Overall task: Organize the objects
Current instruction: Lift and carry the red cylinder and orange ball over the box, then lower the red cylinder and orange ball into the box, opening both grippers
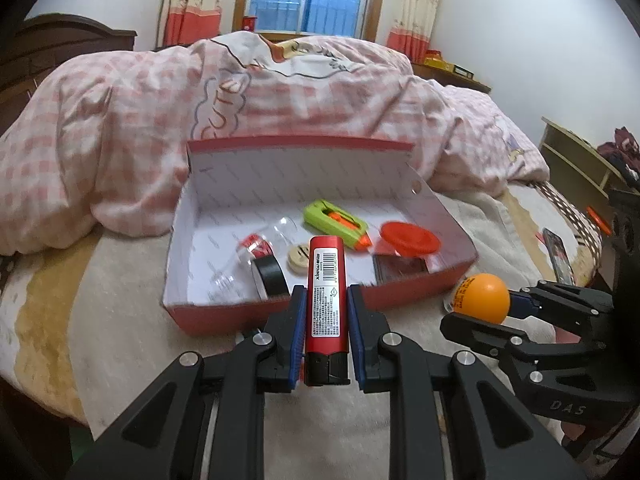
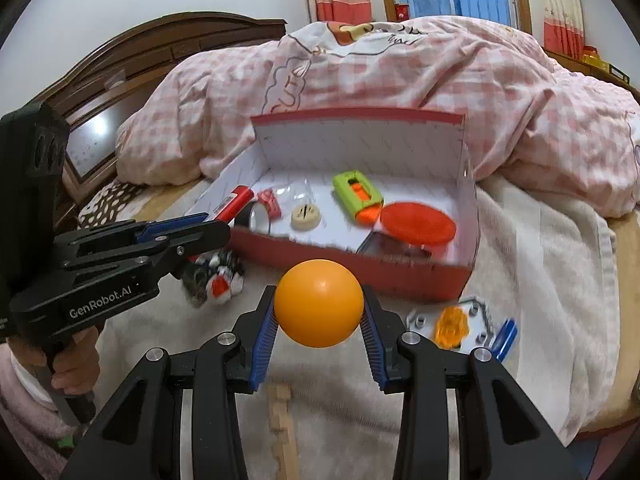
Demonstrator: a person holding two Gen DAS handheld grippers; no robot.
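Note:
A red open box (image 1: 424, 286) (image 2: 384, 274) with a white inside sits on the bed. It holds a green and orange cutter (image 1: 334, 222) (image 2: 358, 196), a red disc (image 1: 410, 238) (image 2: 418, 224), a black tape roll (image 1: 272, 276), a round beige piece (image 2: 306, 216) and a clear bottle (image 1: 240, 260). My left gripper (image 1: 326, 334) (image 2: 208, 222) is shut on a red marker (image 1: 326, 300), held over the box's near wall. My right gripper (image 2: 319, 320) (image 1: 500, 300) is shut on an orange ball (image 2: 319, 303) (image 1: 482, 298) just in front of the box.
A pink checked quilt (image 1: 280, 92) is piled behind the box. On the white blanket (image 2: 540, 272) lie a clear pack with an orange part (image 2: 452, 326), a blue clip (image 2: 504, 338), a black, white and red bundle (image 2: 216, 280) and a wooden strip (image 2: 282, 408). A phone (image 1: 558, 254) lies at the right.

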